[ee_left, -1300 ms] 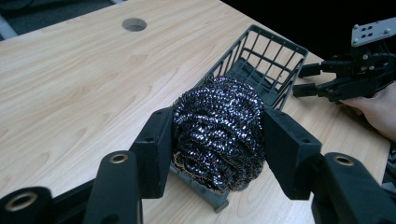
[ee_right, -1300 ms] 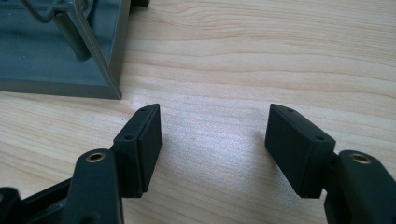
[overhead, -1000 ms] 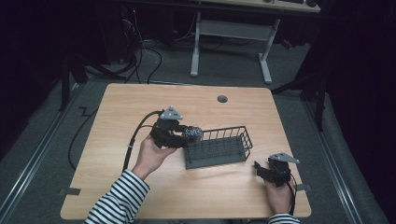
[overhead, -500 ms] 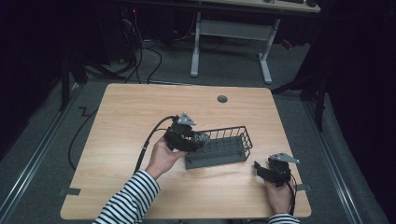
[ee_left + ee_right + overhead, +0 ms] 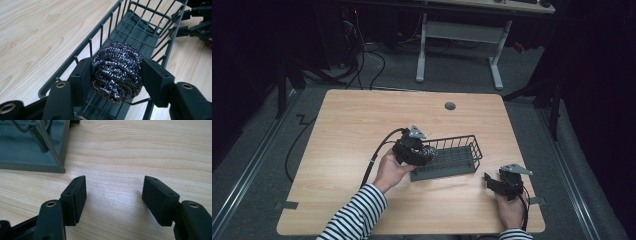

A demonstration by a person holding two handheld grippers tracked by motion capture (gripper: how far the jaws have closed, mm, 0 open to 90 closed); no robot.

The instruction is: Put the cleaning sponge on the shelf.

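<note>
Left gripper [image 5: 116, 75] clamps a steel scourer [image 5: 117, 71] above the wire basket's [image 5: 472, 150] near end, apparently for dropping in; right gripper [image 5: 113, 195] rests beside the basket, jaws spread, empty.

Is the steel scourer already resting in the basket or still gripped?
Still gripped: the left gripper has its jaws pressed on both sides of the steel scourer, held over the near end of the wire basket, above its floor.

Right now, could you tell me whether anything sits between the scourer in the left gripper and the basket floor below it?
Nothing visible does. The scourer, clamped in the left gripper, hangs over the basket near one end, and the floor under and beyond it looks bare.
</note>
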